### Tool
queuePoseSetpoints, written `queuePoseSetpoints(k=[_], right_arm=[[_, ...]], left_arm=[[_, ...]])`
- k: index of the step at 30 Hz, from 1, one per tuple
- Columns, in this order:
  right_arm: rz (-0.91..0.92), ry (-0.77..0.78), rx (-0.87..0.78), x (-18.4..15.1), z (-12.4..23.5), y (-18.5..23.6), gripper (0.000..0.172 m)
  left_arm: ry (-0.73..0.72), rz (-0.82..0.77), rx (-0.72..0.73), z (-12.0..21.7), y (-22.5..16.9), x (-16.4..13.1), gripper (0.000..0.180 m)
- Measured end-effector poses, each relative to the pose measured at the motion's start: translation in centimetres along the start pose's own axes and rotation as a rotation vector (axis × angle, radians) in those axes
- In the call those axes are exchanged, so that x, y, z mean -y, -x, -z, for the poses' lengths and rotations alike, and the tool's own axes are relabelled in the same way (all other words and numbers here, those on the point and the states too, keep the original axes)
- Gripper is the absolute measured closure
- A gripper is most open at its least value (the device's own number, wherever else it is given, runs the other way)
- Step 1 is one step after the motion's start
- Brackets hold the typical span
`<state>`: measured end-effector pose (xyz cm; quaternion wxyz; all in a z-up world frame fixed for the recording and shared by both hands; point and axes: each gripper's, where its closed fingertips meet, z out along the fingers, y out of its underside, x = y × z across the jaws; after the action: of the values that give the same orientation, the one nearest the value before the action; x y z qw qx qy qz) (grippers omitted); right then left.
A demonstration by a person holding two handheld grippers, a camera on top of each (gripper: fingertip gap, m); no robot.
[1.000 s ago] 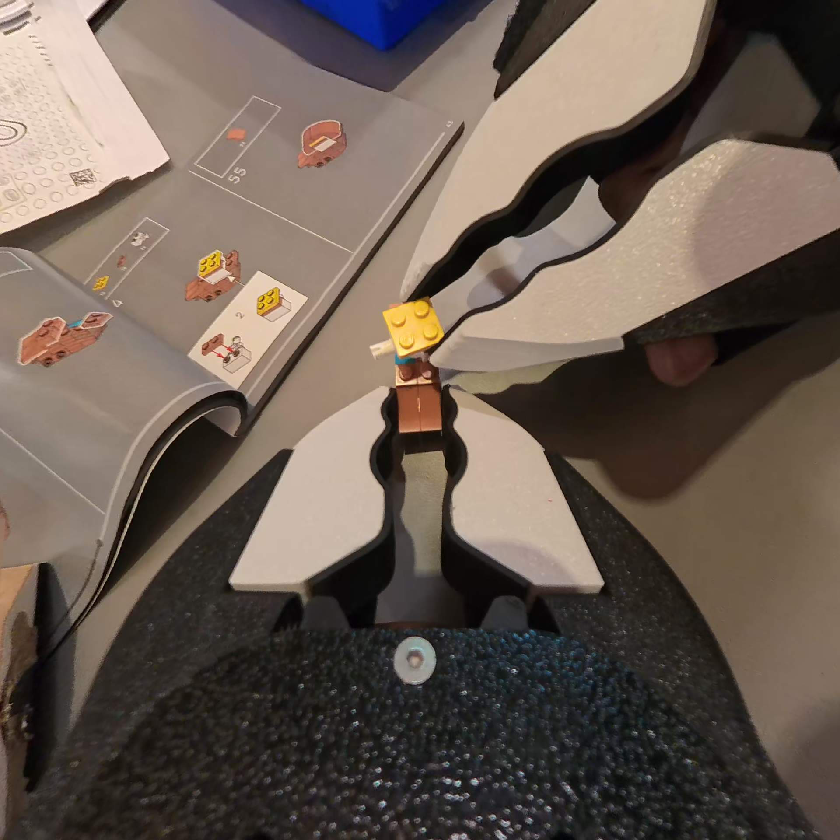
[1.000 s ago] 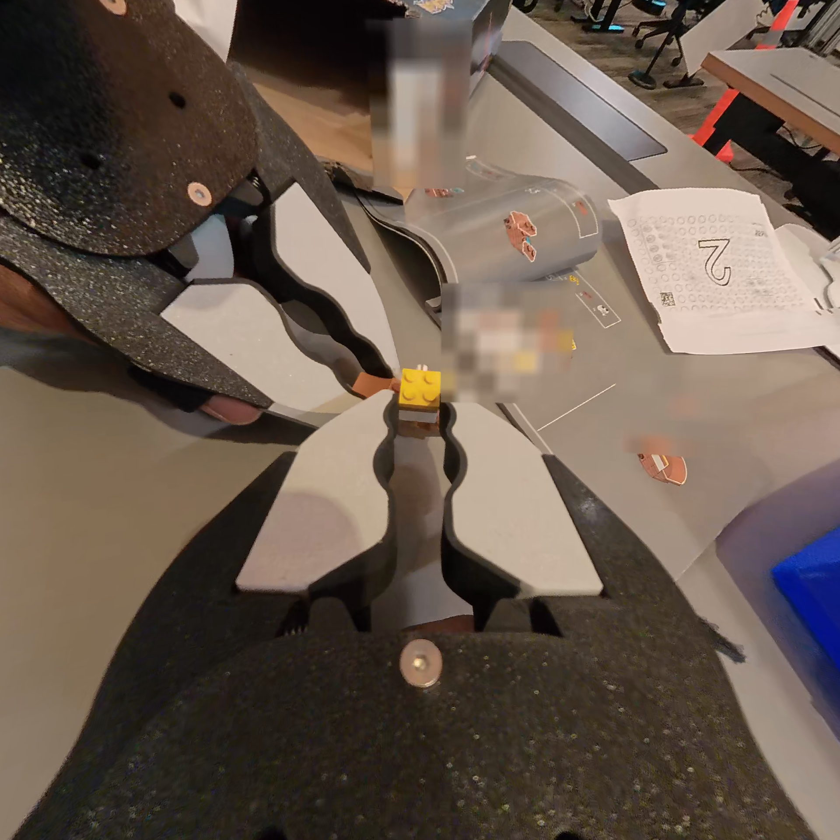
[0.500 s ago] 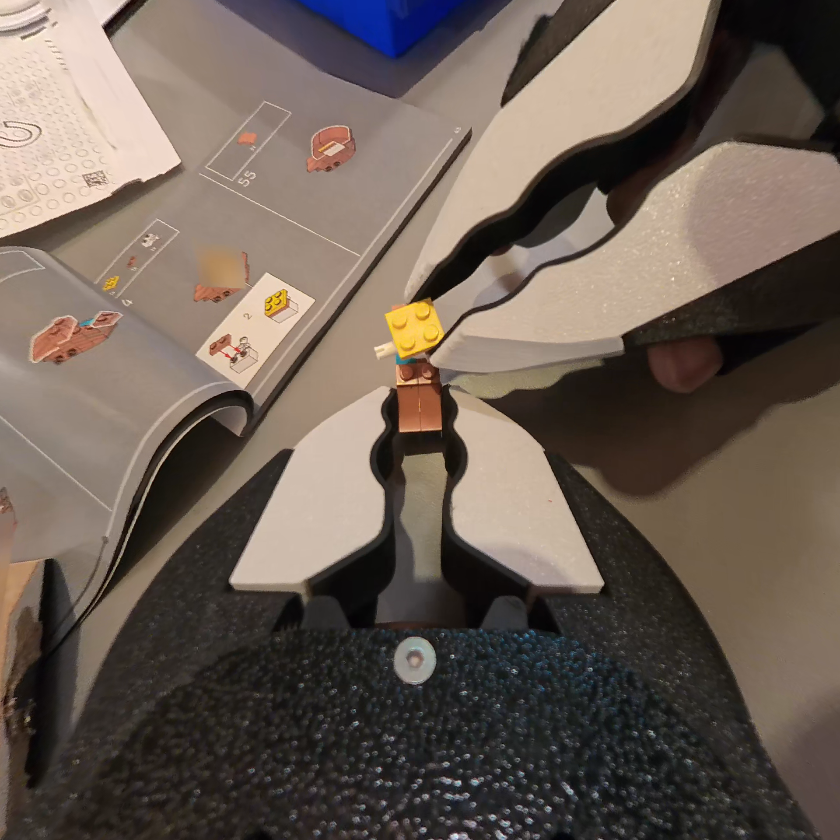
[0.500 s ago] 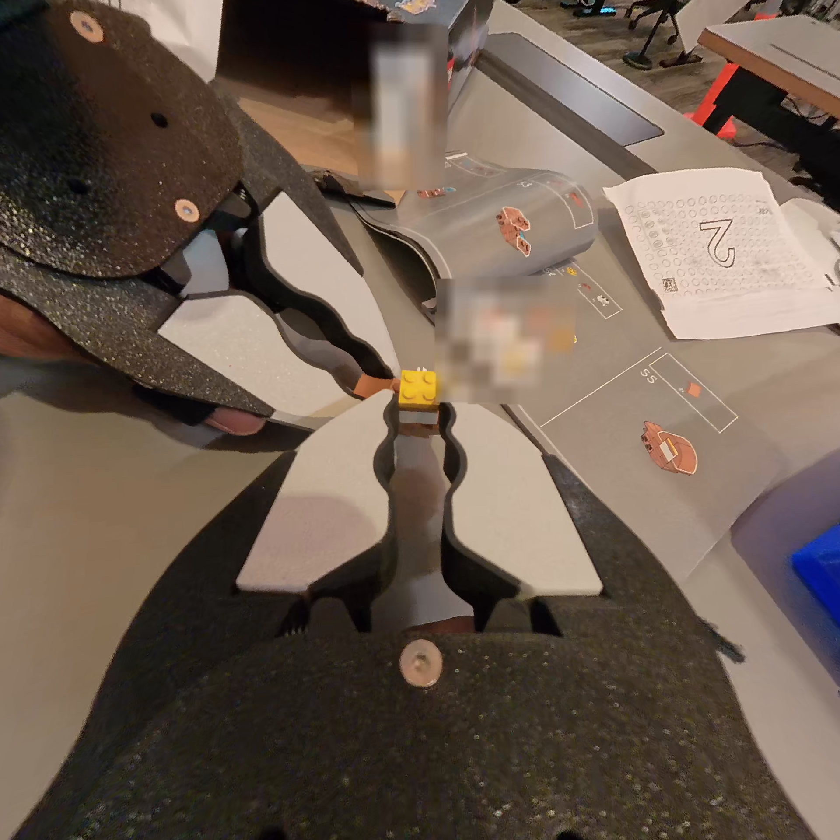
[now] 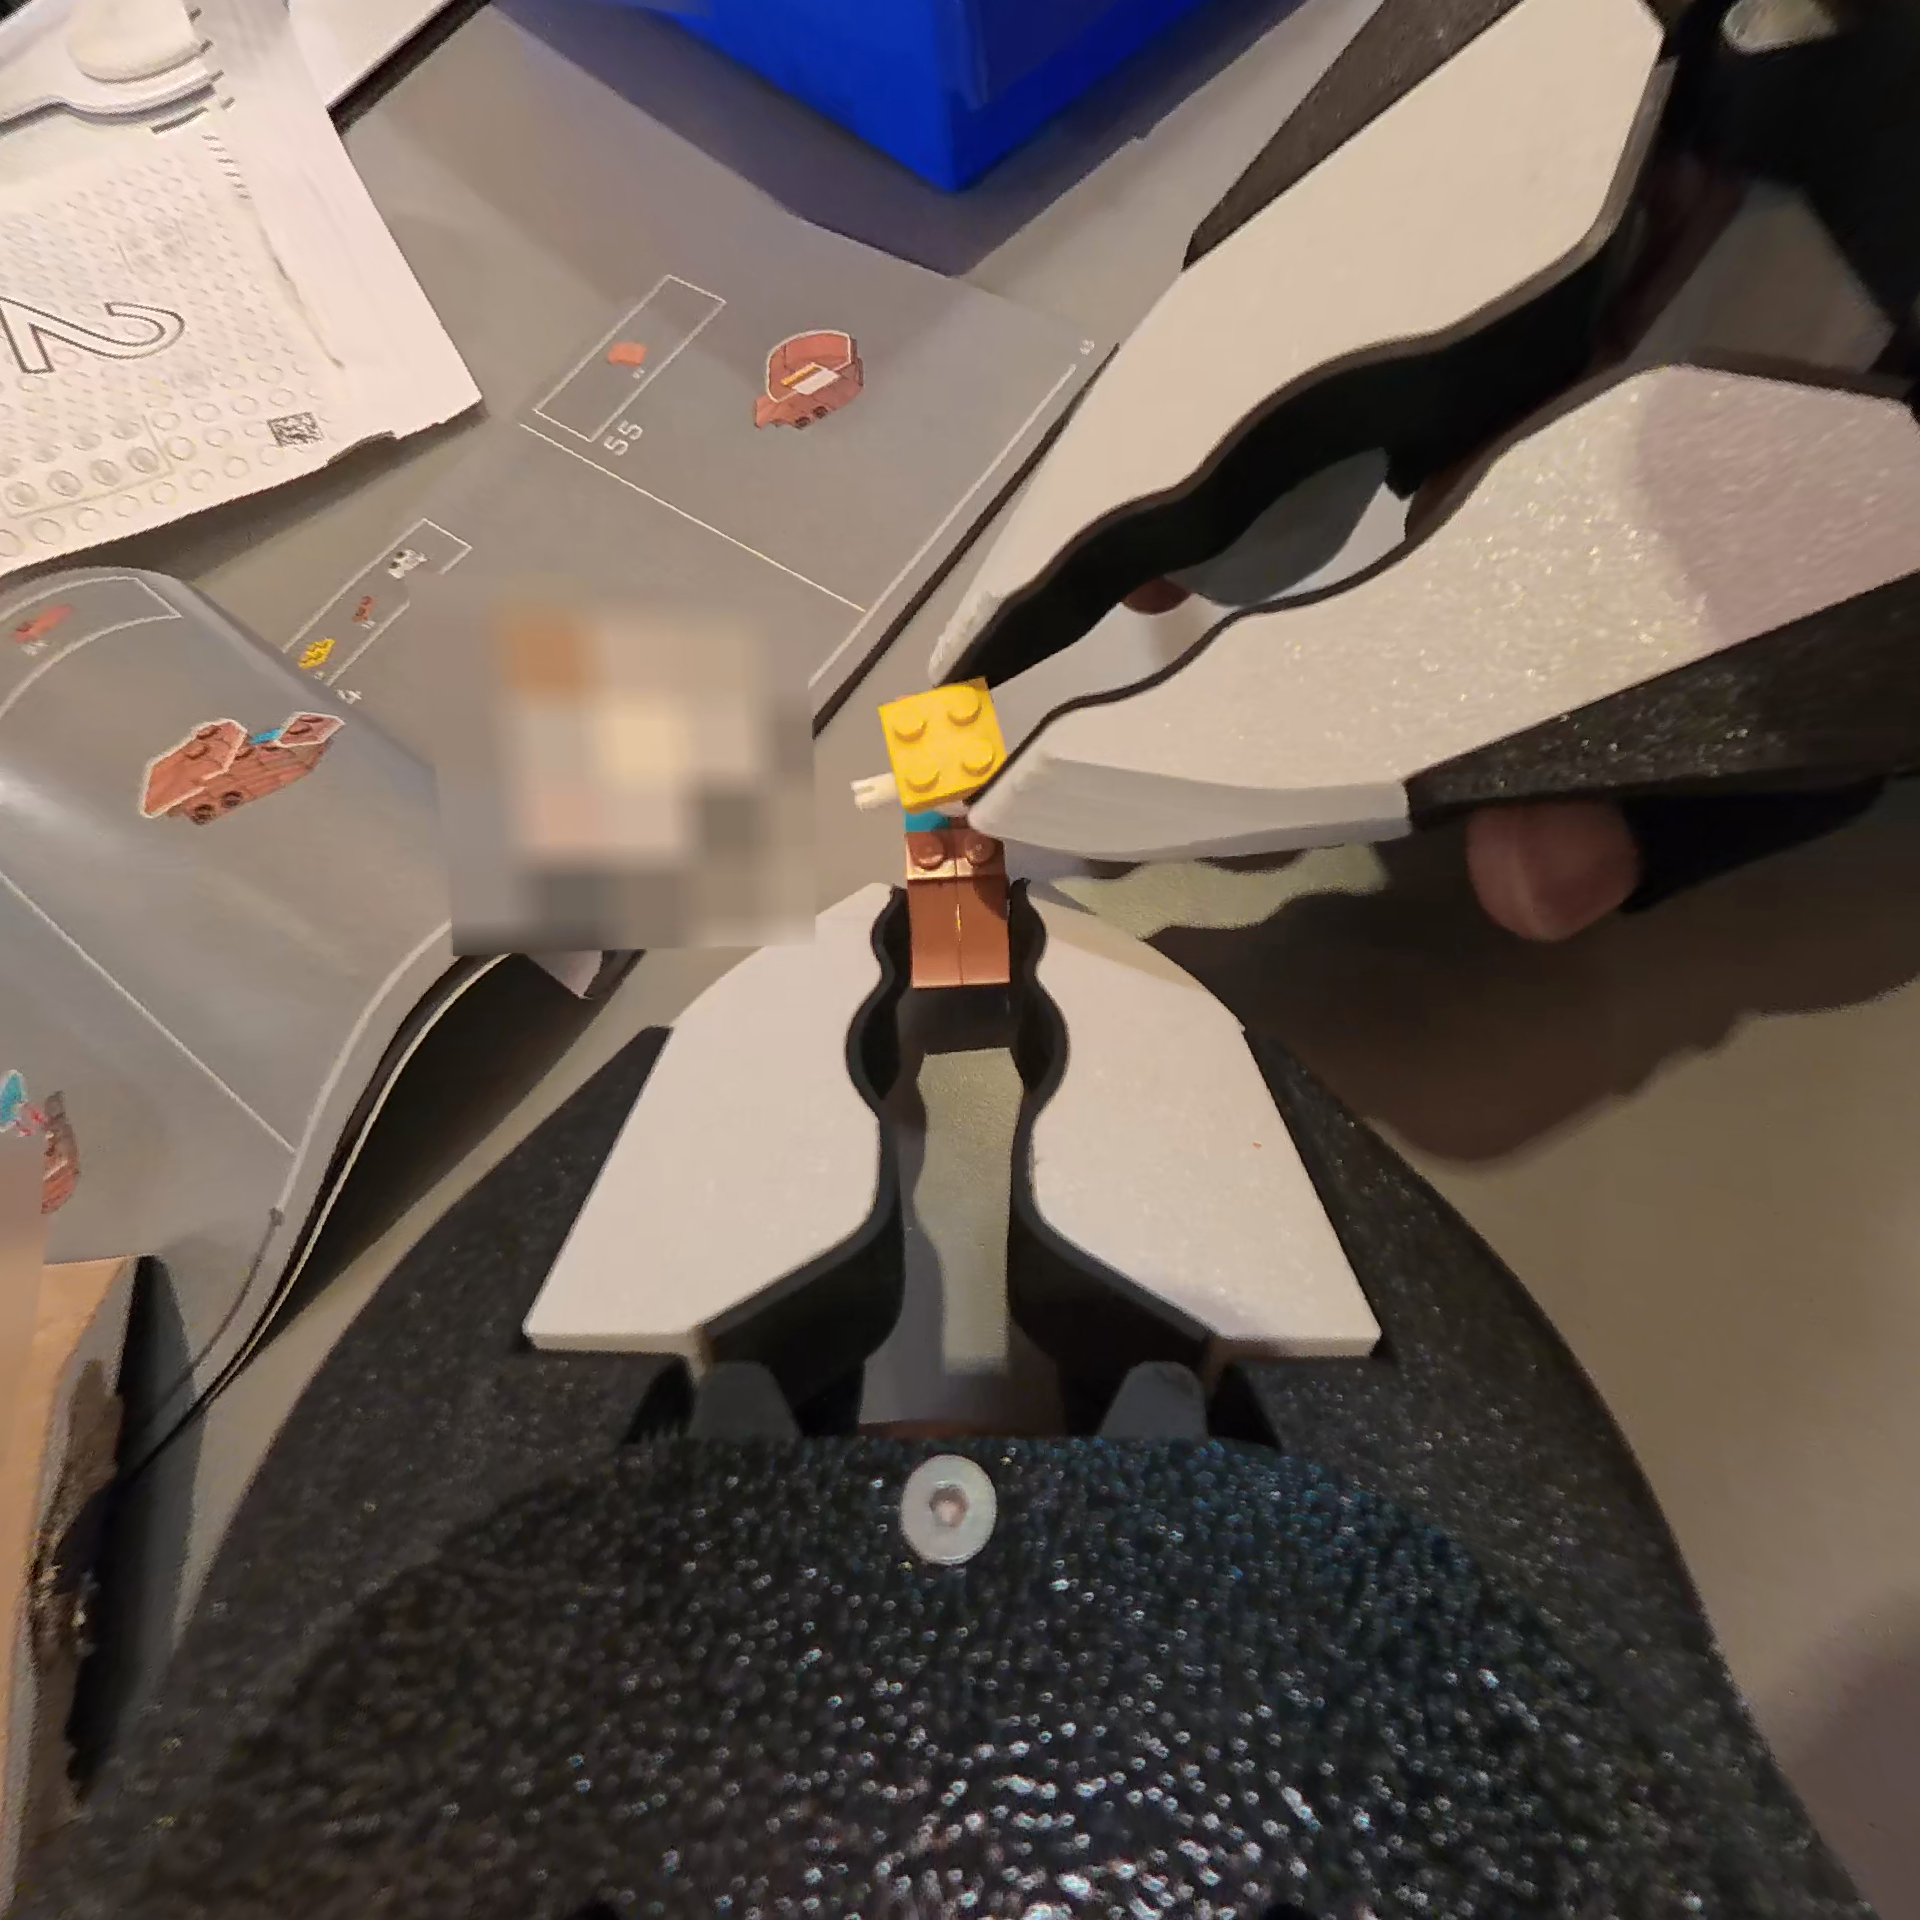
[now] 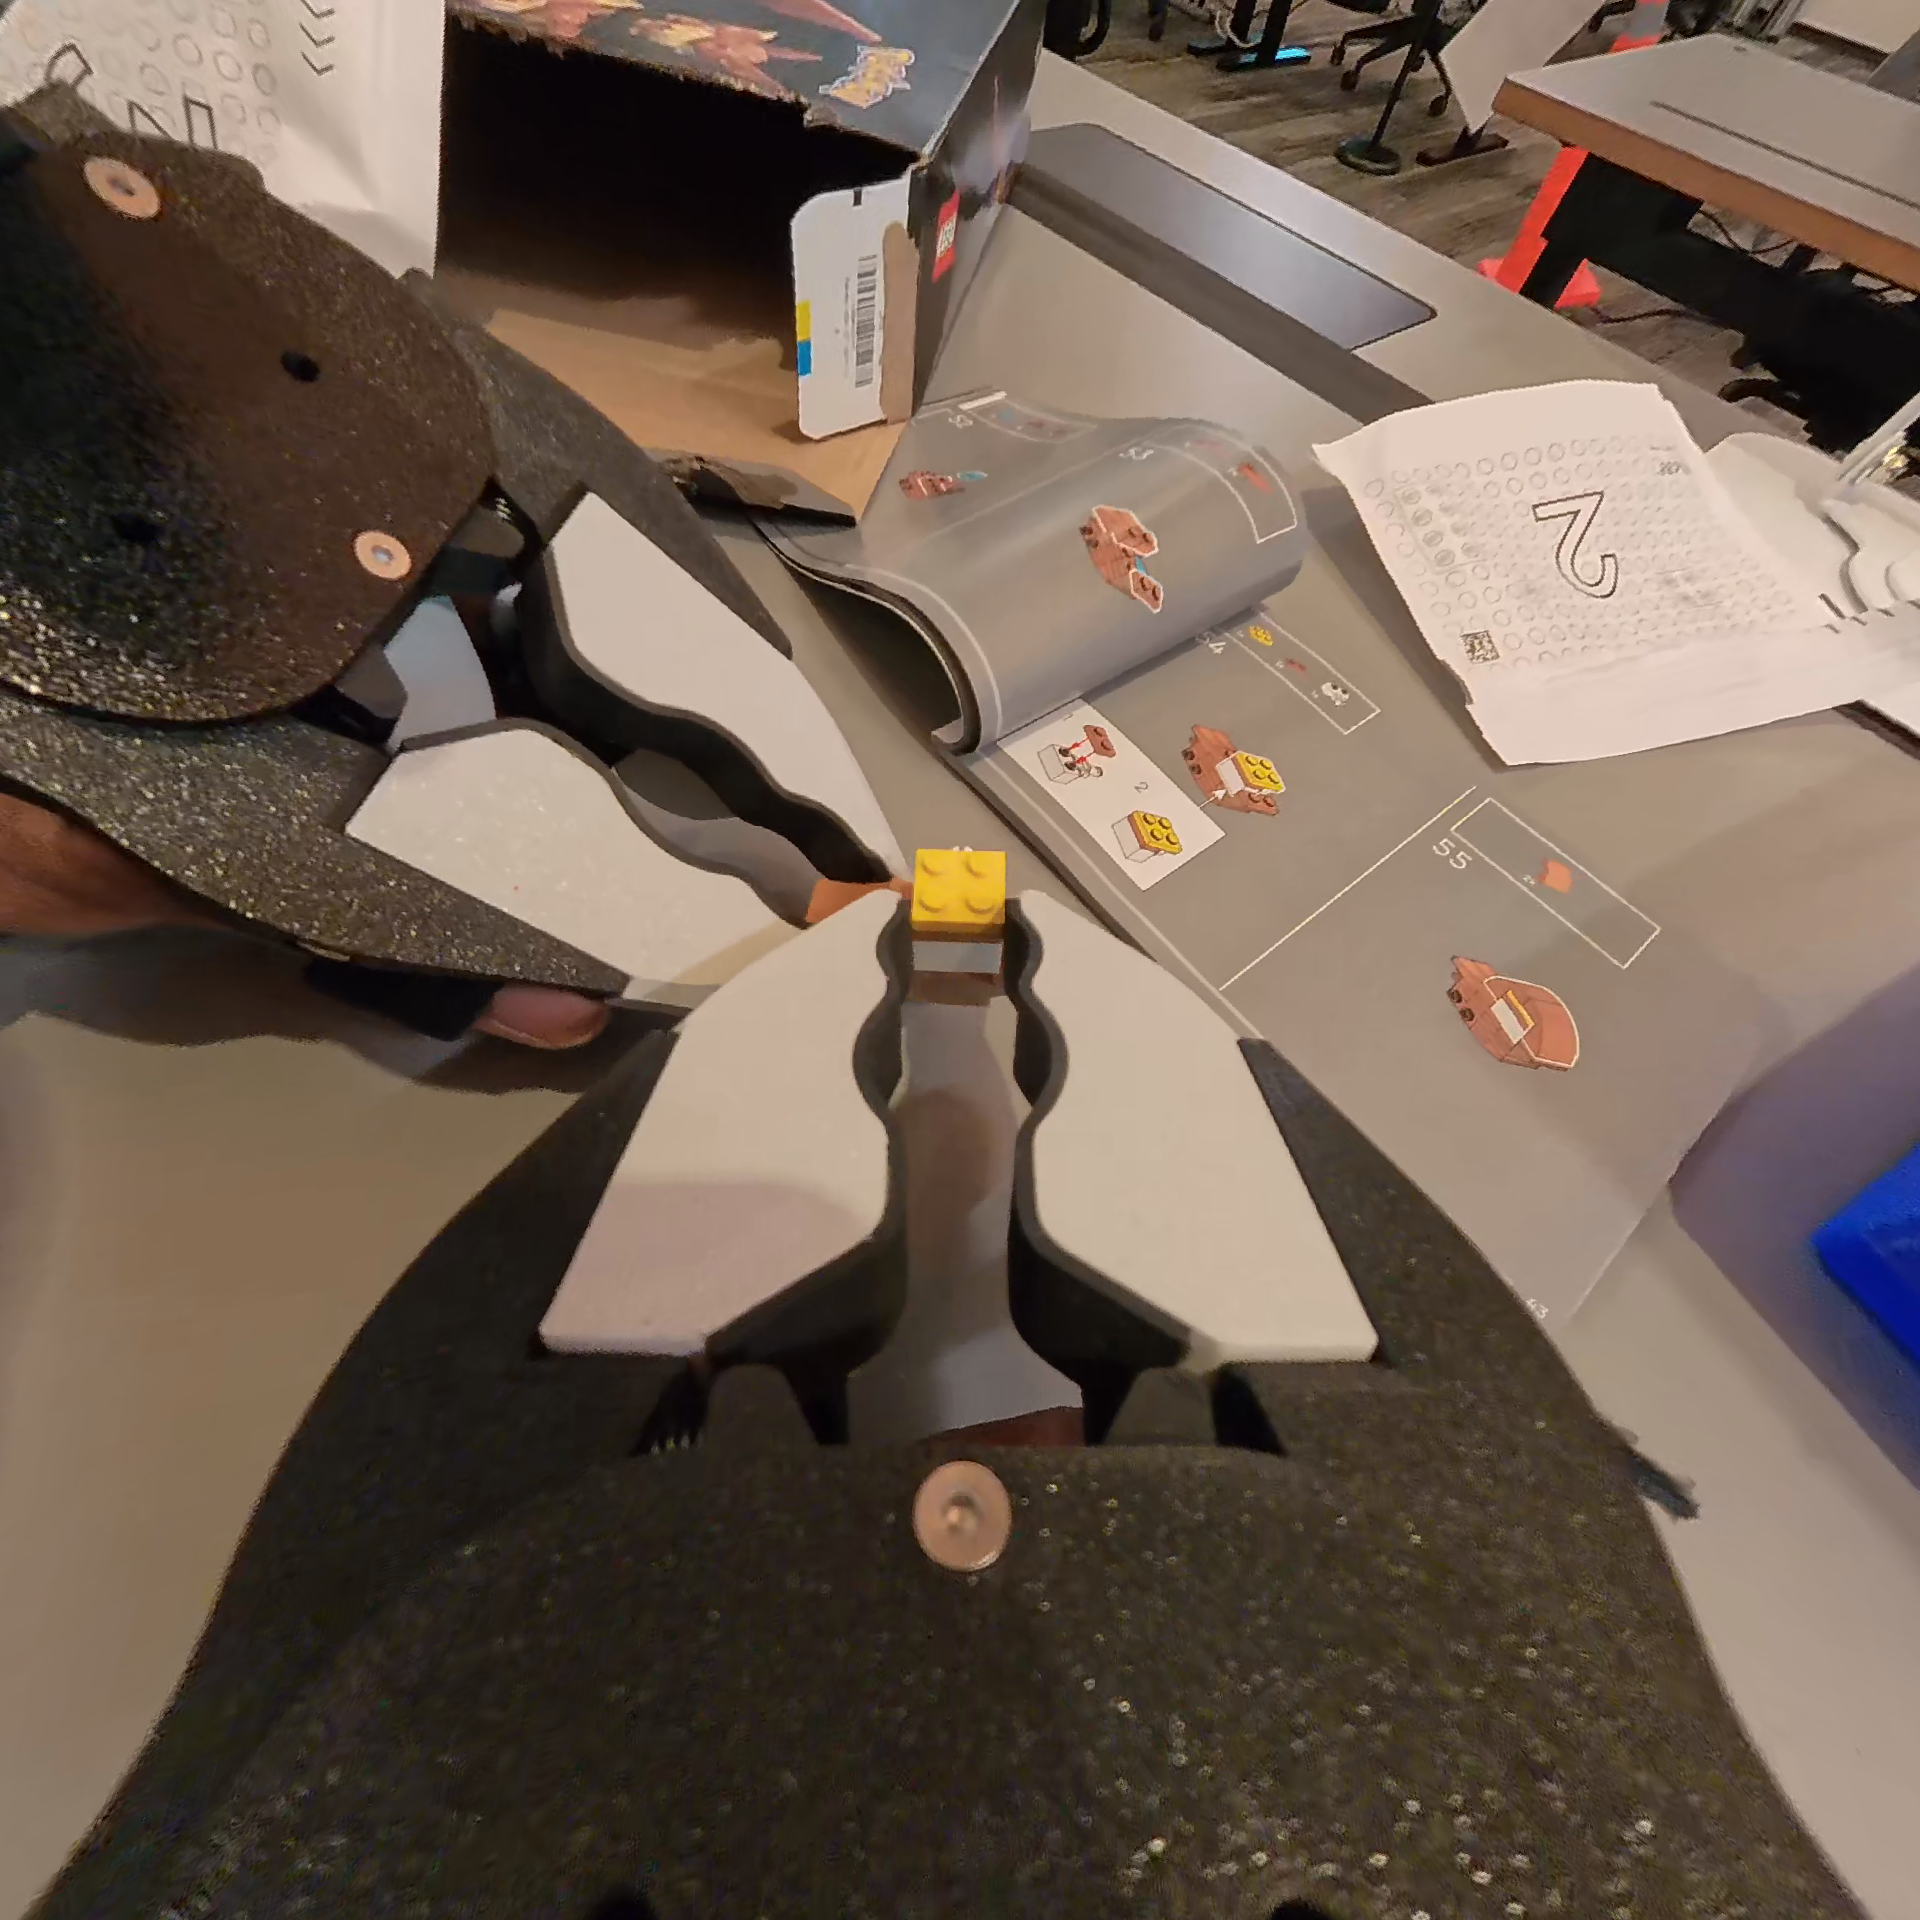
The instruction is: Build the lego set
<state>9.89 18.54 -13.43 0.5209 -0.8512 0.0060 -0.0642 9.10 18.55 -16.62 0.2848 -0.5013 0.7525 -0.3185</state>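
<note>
In the left wrist view my left gripper (image 5: 956,912) is shut on a small brown brick assembly (image 5: 958,925), held above the grey table (image 5: 1558,1299). My right gripper (image 5: 975,740) comes in from the upper right, shut on a yellow four-stud brick (image 5: 943,743) with a white peg on its side. A teal piece sits between the yellow brick and the brown assembly's far end. In the right wrist view my right gripper (image 6: 958,923) pinches the yellow brick (image 6: 958,883) with white and brown layers under it. The left gripper (image 6: 847,894) holds the brown piece (image 6: 840,896) against its left side.
An open grey instruction booklet (image 6: 1351,831) lies just beyond the grippers and also shows in the left wrist view (image 5: 727,447). A white printed sheet (image 6: 1579,561) lies farther right. A blue bin (image 5: 935,83) and an open cardboard box (image 6: 883,312) stand at the table's far side. Less than 4 cm separates the two grippers' tips.
Both grippers have drifted together over the table, so the booklet has shifted in both views. Both grasps are unchanged, and the yellow and brown parts stay together.
</note>
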Motion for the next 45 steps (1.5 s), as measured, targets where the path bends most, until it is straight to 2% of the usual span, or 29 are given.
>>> queuePoseSetpoints(k=[26, 45], right_arm=[[-0.031, 0.000, -0.028, 0.12, -0.23, -0.16, 0.155], [-0.047, 0.029, -0.014, -0.20, -0.31, -0.15, 0.156]], left_arm=[[-0.014, 0.013, 0.018, 0.11, 0.37, 0.15, 0.163], [0.000, -0.036, 0.068, -0.01, 0.68, 0.05, 0.163]])
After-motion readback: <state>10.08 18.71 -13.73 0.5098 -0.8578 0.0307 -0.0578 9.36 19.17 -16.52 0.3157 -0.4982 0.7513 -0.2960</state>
